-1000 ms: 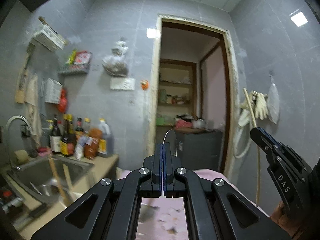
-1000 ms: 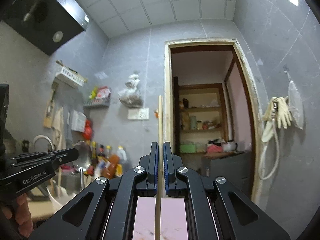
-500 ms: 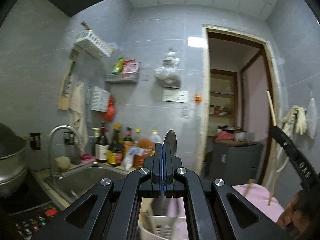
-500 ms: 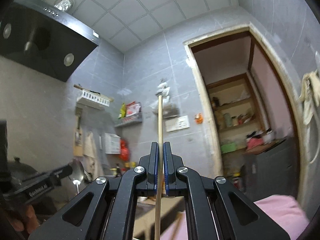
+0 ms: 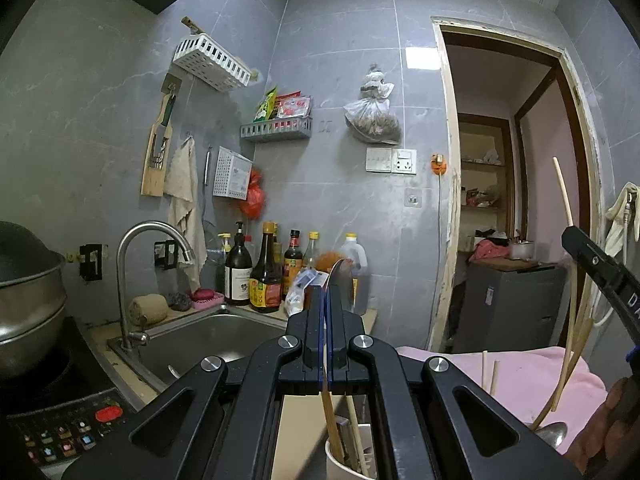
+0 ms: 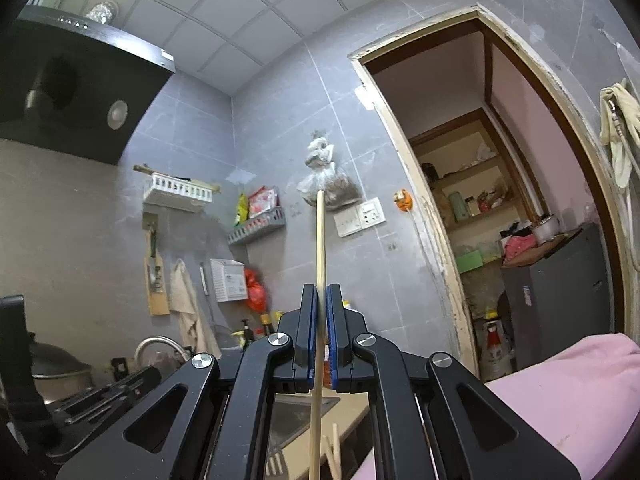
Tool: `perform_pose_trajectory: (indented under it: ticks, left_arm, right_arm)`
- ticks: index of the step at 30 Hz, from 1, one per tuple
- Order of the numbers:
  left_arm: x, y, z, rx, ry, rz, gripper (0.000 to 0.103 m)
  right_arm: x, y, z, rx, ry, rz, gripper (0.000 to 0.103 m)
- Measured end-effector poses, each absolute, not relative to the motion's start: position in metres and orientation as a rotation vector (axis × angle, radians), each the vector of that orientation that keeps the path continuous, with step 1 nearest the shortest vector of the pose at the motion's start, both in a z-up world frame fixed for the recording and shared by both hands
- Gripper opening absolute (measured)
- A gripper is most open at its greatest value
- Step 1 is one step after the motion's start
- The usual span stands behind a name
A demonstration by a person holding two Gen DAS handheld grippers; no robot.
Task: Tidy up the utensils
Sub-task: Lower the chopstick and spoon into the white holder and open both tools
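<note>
2 tools pinched utensils | left tool (image 5: 326, 300) gripped steel spoon (image 5: 341, 280) | right tool (image 6: 322, 300) clamped pale wooden chopstick (image 6: 319, 248) | advice: lower each vertically into white cylindrical holder (image 5: 352, 456), then release.

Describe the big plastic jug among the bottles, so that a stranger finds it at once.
Start at the sink. Bottles stand in a row along the wall behind its far rim. The plastic jug ends that row nearest the doorway: pale, yellow-capped, and the bulkiest one.
</note>
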State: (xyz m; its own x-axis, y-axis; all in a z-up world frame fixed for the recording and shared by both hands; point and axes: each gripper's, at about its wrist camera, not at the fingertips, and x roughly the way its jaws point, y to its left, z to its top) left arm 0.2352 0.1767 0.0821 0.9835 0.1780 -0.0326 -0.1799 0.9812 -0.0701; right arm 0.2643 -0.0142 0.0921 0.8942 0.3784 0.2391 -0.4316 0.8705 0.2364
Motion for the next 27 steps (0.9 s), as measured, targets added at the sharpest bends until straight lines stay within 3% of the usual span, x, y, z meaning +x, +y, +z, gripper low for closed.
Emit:
perform_pose_trajectory:
  ticks: [27]
  left_arm:
    - [0.25, 0.169, 0.041, -0.063, 0.097, 0.134, 0.0]
  right_arm:
    - [0.26, 0.013, 0.046, 0.113, -0.133, 0.34, 0.003]
